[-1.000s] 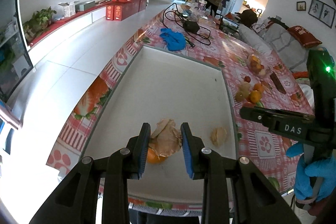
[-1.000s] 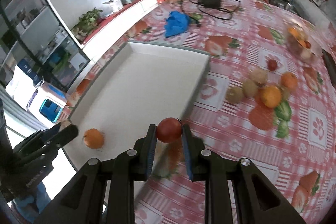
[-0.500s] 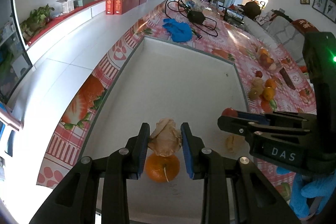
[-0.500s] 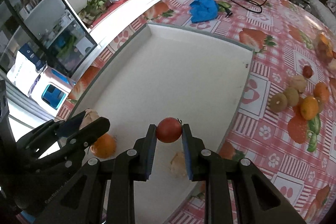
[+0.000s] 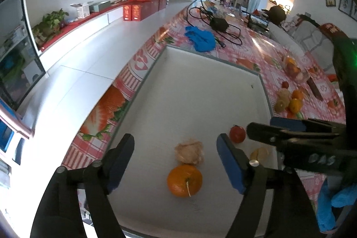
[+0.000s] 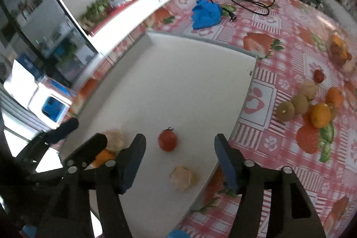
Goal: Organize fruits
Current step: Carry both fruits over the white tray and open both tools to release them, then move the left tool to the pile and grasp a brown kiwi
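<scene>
Fruit is being gathered onto the white tray [image 5: 200,86], which lies on the checked surface [image 6: 290,41] and serves as the collecting spot. Inside its near end sit four pieces close together: an orange [image 5: 184,180] nearest the near rim, a pale papery-wrapped fruit [image 5: 189,152] touching it on the far side, a red tomato [image 6: 167,140] a little toward the tray's right rim, and a pale yellowish piece [image 6: 183,177] near that rim. The left gripper [image 5: 175,162] hangs over the orange and the wrapped fruit with its fingers opening and standing wide; the wrapped fruit lies between them, but the pads press on nothing. The right gripper [image 6: 179,162] is opening likewise, the tomato lying free on the tray floor just beyond its fingers. Both tools tilt steeply down at the tray, which suits setting fruit low so it does not roll. Well off the tray's right rim, a cluster of loose fruit [image 6: 308,104], kiwis and oranges among it, waits on the surface, so by my judgement the sorting is only partly done. Packing pieces at the near end leaves the far floor of the tray bare for those.
</scene>
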Demonstrator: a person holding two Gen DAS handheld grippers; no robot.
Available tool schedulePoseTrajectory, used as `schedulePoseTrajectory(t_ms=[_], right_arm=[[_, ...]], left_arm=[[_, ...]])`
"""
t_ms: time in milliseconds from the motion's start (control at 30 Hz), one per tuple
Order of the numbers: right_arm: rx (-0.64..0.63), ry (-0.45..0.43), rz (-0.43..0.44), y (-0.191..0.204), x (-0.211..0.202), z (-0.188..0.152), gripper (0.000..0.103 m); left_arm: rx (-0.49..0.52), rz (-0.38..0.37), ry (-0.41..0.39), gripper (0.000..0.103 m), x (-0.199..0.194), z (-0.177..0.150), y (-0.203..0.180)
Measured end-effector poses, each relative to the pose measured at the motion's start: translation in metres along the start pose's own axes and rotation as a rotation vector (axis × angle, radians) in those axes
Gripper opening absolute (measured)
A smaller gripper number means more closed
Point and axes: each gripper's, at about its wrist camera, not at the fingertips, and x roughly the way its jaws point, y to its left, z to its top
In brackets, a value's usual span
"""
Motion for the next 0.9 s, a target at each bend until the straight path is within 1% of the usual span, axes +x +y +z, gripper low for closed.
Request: schedulePoseTrajectory(t_ms=[33,67,100,167,267,333,433,467,533,600,700,733,767,833,900], right_arm=[[0.019,-0.014,0.02,-0.004,-0.004,0.0,0.078],[0.033,-0.029,0.018,-0.008,-0.008,0.001,0.088],[0.045,-0.052,-0.002,-0.012,-0.014,0.001,0.103],[0.065,-0.1,-0.029,-0.022,-0.025,-0.002,0.103],[0.112,-0.138,-0.048,-0.049,-0.039,-0.007,0.103],[0.155,-0.158,-0.103,-0.076,-0.048,-0.014,0.103],[0.226,-0.143,-0.169,-0.115,-0.053,-0.027,0.103],[0.268,-0.129,-0.206,-0.137,-0.054,-0.036,0.103],[0.324,-0.114,-0.266,-0.167,-0.057,-0.049,0.103],[0.358,-0.104,-0.335,-0.196,-0.062,-0.064,0.103],[0.372,-0.091,-0.43,-0.228,-0.069,-0.083,0.103],[0.368,-0.097,-0.474,-0.237,-0.073,-0.09,0.103],[0.368,-0.104,-0.49,-0.242,-0.077,-0.096,0.103],[0.383,-0.137,-0.487,-0.255,-0.087,-0.106,0.103],[0.375,-0.158,-0.494,-0.259,-0.091,-0.111,0.103]], left_arm=[[-0.001,0.0,0.003,0.08,-0.001,0.001,0.0],[0.001,-0.001,0.006,0.08,-0.001,0.002,-0.001],[0.005,-0.002,0.007,0.08,-0.003,0.003,-0.003],[0.026,-0.002,0.003,0.08,-0.007,0.005,-0.01],[0.063,-0.007,0.0,0.08,-0.011,0.007,-0.022],[0.088,-0.021,-0.001,0.08,-0.013,0.01,-0.035],[0.123,-0.04,0.001,0.08,-0.015,0.013,-0.054],[0.142,-0.049,0.004,0.08,-0.015,0.015,-0.063],[0.175,-0.061,0.008,0.08,-0.014,0.016,-0.08],[0.221,-0.073,0.01,0.08,-0.012,0.019,-0.101],[0.285,-0.089,0.018,0.08,-0.006,0.021,-0.132],[0.31,-0.095,0.022,0.08,-0.003,0.021,-0.144],[0.341,-0.101,0.029,0.08,0.001,0.021,-0.157],[0.398,-0.111,0.046,0.08,0.011,0.02,-0.182],[0.433,-0.11,0.071,0.08,0.024,0.02,-0.202]])
